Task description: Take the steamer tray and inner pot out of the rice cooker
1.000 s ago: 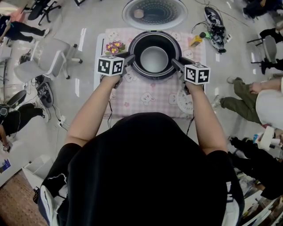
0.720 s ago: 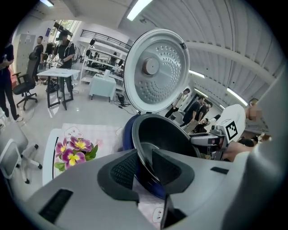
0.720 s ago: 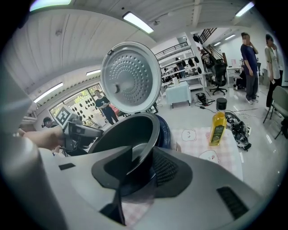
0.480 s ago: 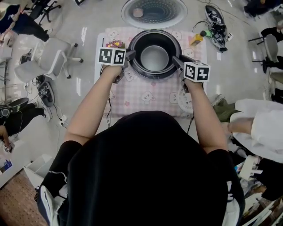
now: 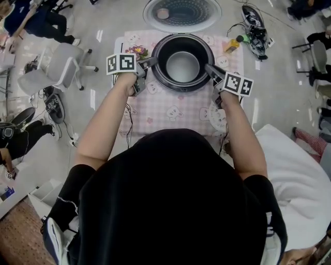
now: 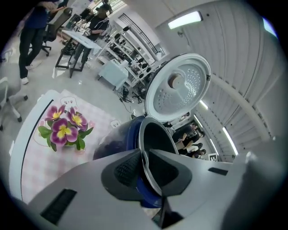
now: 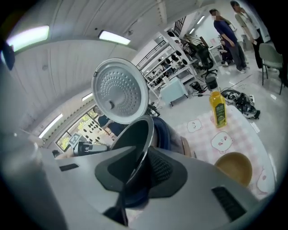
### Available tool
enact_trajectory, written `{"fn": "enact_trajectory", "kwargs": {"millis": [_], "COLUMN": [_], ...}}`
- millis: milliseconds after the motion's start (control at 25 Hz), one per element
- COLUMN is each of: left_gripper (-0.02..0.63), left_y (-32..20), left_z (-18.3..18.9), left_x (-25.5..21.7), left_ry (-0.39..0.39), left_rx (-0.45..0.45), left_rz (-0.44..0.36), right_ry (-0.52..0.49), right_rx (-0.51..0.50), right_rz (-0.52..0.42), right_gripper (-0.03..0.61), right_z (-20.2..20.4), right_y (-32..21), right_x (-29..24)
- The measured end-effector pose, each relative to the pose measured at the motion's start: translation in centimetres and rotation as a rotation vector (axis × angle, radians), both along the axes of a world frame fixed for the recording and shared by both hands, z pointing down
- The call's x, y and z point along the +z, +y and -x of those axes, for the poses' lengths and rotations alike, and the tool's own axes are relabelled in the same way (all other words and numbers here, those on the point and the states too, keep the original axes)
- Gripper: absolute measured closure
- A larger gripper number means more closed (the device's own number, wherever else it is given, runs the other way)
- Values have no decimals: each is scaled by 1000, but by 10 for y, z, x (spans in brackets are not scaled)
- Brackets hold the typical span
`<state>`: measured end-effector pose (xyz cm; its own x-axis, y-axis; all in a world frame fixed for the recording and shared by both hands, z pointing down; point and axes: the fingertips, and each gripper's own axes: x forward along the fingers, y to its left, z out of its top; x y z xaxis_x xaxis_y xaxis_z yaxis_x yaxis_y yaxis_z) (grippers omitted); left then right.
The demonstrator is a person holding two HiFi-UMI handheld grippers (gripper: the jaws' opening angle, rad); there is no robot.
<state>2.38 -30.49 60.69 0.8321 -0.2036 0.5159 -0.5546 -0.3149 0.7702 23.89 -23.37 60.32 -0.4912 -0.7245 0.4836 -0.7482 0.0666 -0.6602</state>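
Observation:
The dark rice cooker stands at the back of the table with its lid swung up. The silver inner pot sits in it; no steamer tray shows. My left gripper straddles the pot's left rim, one finger inside and one outside. In the left gripper view the thin rim of the inner pot runs between the pads of the left gripper. My right gripper does the same on the right rim of the inner pot, as the right gripper view shows. Both sets of jaws are closing and press on the rim.
A pink checked cloth covers the table. A pot of purple flowers stands left of the cooker. A yellow bottle is at the back right. A pale plate lies front right and a wooden bowl nearby. People and chairs surround the table.
Both grippers have rolled at the pot's rim and their jaws have narrowed onto it. A person in white has moved closer at the right.

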Motion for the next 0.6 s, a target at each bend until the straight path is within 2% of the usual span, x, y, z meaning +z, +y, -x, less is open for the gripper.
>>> {"fn": "enact_trajectory", "kwargs": {"millis": [120, 600], "left_gripper": [569, 574], "left_y": [2, 10], "left_z": [3, 7], "left_x": [2, -28], "left_ry": [38, 201], "left_rx": [-31, -36], "left_rz": [14, -54], "right_ry": [-42, -111], "right_rx": [14, 29], "right_rz": [-7, -78], "right_gripper": [500, 517], "right_z": [-1, -1], "right_y": [1, 10], "right_x": [0, -25]}}
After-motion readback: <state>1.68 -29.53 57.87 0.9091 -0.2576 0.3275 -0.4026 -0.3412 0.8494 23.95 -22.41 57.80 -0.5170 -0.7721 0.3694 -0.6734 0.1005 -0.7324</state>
